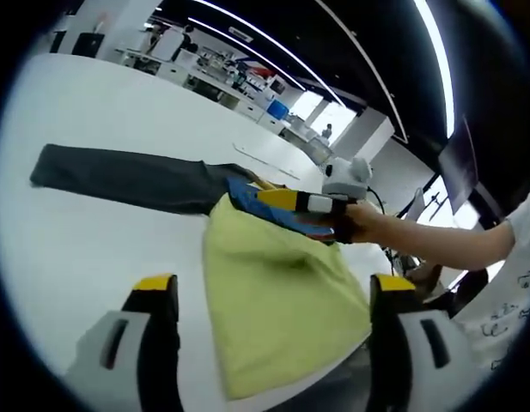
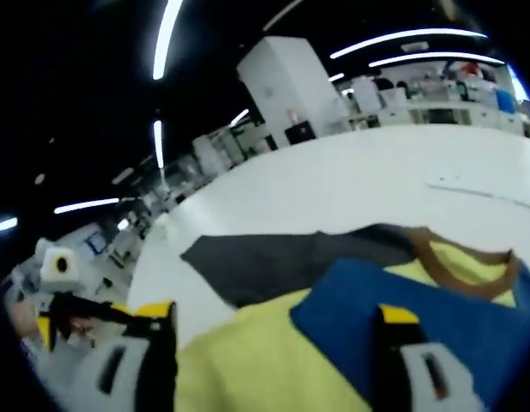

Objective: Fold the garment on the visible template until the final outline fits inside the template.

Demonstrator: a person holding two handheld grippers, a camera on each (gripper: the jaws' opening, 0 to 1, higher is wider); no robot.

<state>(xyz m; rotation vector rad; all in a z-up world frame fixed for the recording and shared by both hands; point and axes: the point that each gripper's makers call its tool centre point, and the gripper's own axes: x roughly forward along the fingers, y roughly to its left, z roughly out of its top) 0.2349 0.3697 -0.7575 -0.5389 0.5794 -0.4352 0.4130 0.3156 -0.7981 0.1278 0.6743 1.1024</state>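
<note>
A garment lies on the white table (image 1: 93,249). Its body is yellow-green (image 1: 282,300), with a blue panel (image 1: 247,199) and a long dark grey sleeve (image 1: 127,176) stretched to the left. My left gripper (image 1: 273,296) is open, its jaws wide apart above the yellow-green cloth near the table's edge. The right gripper (image 1: 303,204), held in a person's hand (image 1: 363,221), reaches in over the blue panel. In the right gripper view the blue panel (image 2: 393,292), brown collar (image 2: 458,266) and grey sleeve (image 2: 273,262) show, and my right gripper (image 2: 273,326) hovers open over the cloth.
A thin line (image 1: 265,160) is marked on the table beyond the garment. The left gripper (image 2: 76,322) shows small at the left of the right gripper view. Shelves and desks (image 1: 230,73) stand far behind the table. The person's sleeve (image 1: 514,283) is at the right.
</note>
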